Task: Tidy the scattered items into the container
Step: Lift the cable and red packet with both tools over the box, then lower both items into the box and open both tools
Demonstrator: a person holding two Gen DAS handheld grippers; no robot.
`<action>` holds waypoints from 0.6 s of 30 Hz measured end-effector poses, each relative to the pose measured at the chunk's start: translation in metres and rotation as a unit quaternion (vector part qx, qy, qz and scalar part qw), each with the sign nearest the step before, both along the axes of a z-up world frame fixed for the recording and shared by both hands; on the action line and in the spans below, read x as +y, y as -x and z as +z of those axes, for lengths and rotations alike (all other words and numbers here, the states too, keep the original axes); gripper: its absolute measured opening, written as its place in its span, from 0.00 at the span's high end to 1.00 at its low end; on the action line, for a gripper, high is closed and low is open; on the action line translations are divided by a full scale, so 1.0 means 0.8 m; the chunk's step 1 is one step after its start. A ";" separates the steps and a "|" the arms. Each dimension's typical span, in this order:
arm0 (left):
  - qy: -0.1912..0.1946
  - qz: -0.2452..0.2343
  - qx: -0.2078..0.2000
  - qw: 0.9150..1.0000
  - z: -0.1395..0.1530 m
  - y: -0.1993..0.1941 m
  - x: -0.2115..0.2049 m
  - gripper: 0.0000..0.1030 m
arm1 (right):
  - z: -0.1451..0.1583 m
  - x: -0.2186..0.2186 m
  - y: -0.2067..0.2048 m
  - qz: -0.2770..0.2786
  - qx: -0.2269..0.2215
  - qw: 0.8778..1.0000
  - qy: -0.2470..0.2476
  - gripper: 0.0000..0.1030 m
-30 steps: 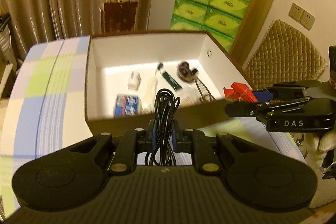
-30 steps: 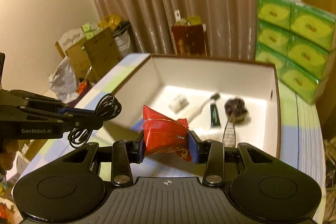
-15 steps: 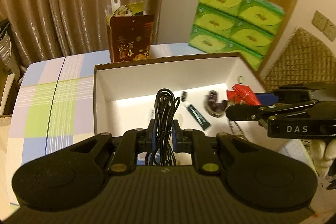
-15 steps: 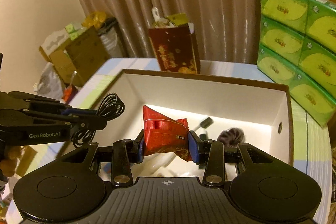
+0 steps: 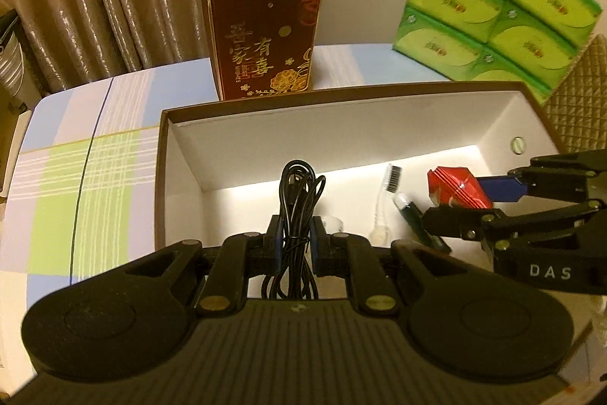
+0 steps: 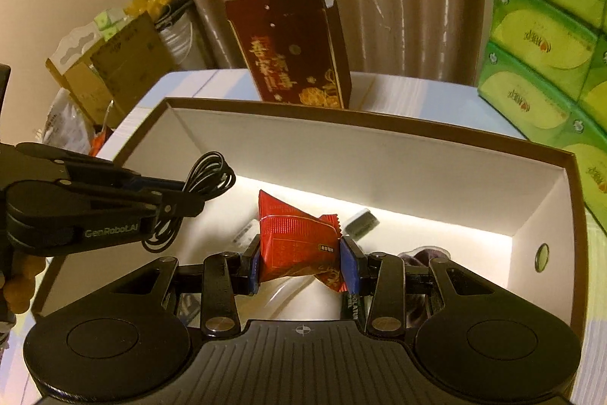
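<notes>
Black coiled cable point(image 5: 297, 211), bundled and tied at its waist, is sitting clamped between the jaws of the left gripper point(image 5: 297, 247), which are closing fully on it, loops standing up above the pads and the tail hanging below. Pinching it at the tie is keeping the bundle from unravelling while it is hanging over the open brown cardboard box with white lining point(image 5: 341, 135), the container for this tidy-up. In the left wrist view the bundle is hovering above the box's near-left floor, at about six o'clock of the interior.

At three o'clock in that view the right gripper point(image 6: 301, 262) is reaching in, its jaws partly apart and gripping a red foil snack packet point(image 6: 299, 245) across its width, squeezing it lightly so the wrapper is not being crushed. It too is hanging over the box's inside.

Already lying on the floor of the box are a clear toothbrush with dark bristles point(image 5: 385, 204), a dark green tube point(image 5: 415, 219) and a dark purple item point(image 6: 425, 259), too hidden to identify.

Both carried things are looking ready for release; letting go appears to be the step in hand.

At twelve o'clock on the checked counter point(image 5: 95, 158) a dark red gift bag point(image 5: 265, 37) is standing upright behind the box.
</notes>
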State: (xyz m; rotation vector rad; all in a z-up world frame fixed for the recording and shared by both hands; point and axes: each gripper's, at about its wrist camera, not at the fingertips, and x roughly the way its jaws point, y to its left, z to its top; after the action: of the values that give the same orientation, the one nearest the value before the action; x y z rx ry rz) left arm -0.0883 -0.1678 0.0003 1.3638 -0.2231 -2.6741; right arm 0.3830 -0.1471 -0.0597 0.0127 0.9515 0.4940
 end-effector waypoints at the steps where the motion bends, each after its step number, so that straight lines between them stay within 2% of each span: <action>1: 0.003 0.001 -0.002 1.000 -0.003 0.004 -0.001 0.90 | -0.002 -0.001 -0.002 -0.001 0.002 1.000 0.000 0.63; 9: 0.011 0.005 -0.017 1.000 -0.028 0.024 -0.007 0.89 | -0.007 -0.009 -0.012 -0.006 0.007 1.000 0.000 0.63; 14: 0.015 0.006 -0.014 1.000 -0.027 0.028 -0.009 0.89 | -0.006 -0.009 -0.011 -0.006 0.008 1.000 -0.004 0.63; 16: 0.019 0.004 -0.013 1.000 -0.026 0.026 -0.008 0.83 | -0.005 -0.009 -0.008 -0.001 0.008 1.000 -0.004 0.63; 18: 0.020 0.004 -0.011 1.000 -0.024 0.024 -0.009 0.83 | -0.005 -0.008 -0.005 0.003 0.009 1.000 -0.002 0.63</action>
State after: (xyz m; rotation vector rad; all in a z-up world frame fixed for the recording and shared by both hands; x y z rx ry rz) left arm -0.1073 -0.1747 -0.0187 1.3810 -0.2721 -2.6349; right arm 0.3872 -0.1534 -0.0637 0.0181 0.9692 0.5015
